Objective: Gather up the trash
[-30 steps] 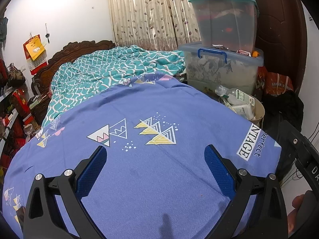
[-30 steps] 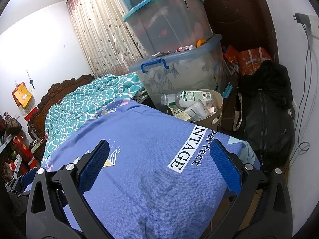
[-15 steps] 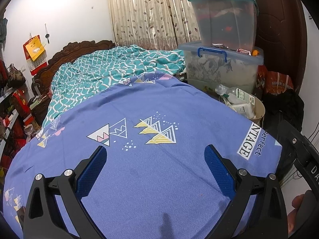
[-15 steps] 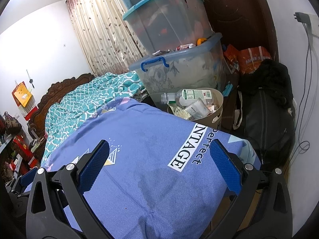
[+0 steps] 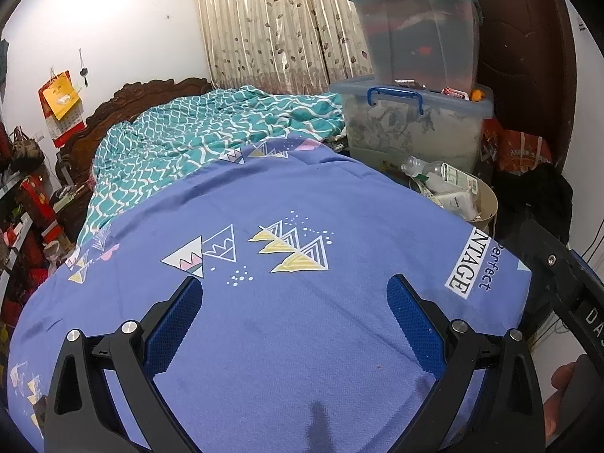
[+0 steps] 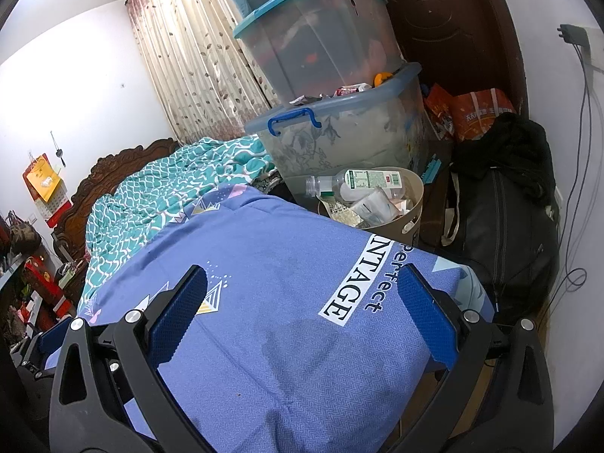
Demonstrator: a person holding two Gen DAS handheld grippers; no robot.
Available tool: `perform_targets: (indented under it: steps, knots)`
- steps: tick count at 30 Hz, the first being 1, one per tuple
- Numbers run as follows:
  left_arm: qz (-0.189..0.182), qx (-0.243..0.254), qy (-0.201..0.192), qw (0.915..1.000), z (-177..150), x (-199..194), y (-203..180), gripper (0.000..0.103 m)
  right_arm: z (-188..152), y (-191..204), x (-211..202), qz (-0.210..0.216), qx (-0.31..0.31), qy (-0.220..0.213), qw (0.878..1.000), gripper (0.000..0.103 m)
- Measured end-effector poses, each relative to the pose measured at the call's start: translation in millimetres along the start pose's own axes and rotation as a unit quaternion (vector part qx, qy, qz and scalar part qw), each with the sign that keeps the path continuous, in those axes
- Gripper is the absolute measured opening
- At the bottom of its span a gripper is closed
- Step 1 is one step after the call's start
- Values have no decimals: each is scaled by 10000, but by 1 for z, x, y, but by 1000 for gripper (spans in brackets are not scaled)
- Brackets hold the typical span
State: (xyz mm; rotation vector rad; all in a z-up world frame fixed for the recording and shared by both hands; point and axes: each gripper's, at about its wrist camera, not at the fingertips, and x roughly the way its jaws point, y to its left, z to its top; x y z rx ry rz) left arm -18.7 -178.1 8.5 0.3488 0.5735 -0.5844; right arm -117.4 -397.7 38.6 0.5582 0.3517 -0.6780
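So I'm over the bed with its blue sheet [image 5: 302, 339], stacked storage bins [image 6: 339, 132] off past its far corner. The beige trash basket [image 6: 413, 204] sits on the floor between bed and bins, stuffed with a plastic bottle [image 6: 358, 181] and wrappers. My left tongs [image 5: 294, 302] and right tongs [image 6: 302, 294] both hang wide, holding nothing.

both wrist views low over bedsheet [image 5: 302, 196], binward [image 6: 411, 204]
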Motion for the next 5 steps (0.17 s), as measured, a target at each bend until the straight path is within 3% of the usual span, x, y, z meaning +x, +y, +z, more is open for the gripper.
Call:
perform_targets:
  steps: [5]
  knots:
    - [-20,-25,30,10000,2,1,3,94,0,0,0,4,-3,11,10000,100]
